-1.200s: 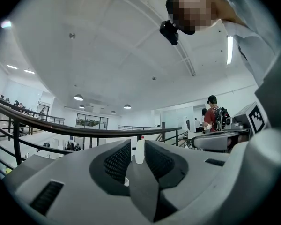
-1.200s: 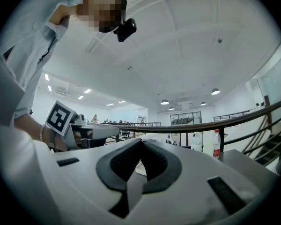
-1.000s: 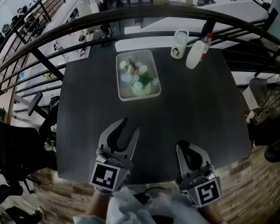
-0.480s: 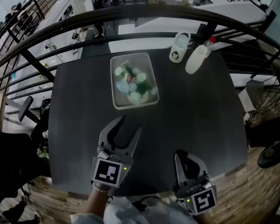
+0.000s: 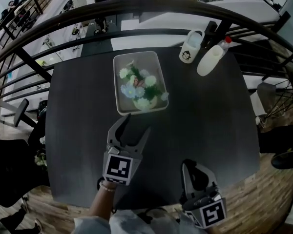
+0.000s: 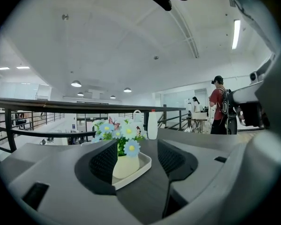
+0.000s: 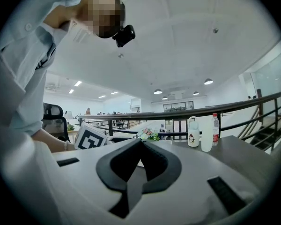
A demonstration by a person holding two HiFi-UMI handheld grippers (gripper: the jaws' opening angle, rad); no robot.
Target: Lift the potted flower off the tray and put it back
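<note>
The potted flower [image 5: 138,87], pale blossoms in a cream pot, stands in the near half of the white tray [image 5: 121,65] on the dark table. My left gripper [image 5: 137,123] hovers just in front of the tray's near edge and points at the pot. Its jaws are opening, and nothing is pressed between them. In the left gripper view the pot [image 6: 125,166] shows in the gap of the left gripper [image 6: 136,159], still beyond the fingertips. My right gripper [image 5: 188,165] stays low near the table's front edge, jaws shut on nothing; in its own view the right gripper [image 7: 141,145] has its tips touching.
A white mug with a cartoon face [image 5: 189,51] and a white bottle with a red cap [image 5: 210,58] stand at the table's far right corner. A dark railing [image 5: 136,9] runs behind the table. A person with a backpack [image 6: 220,104] stands far off.
My left gripper has moved forward to the tray's near edge and its jaws have spread wider. The right gripper has shifted only slightly and stays shut.
</note>
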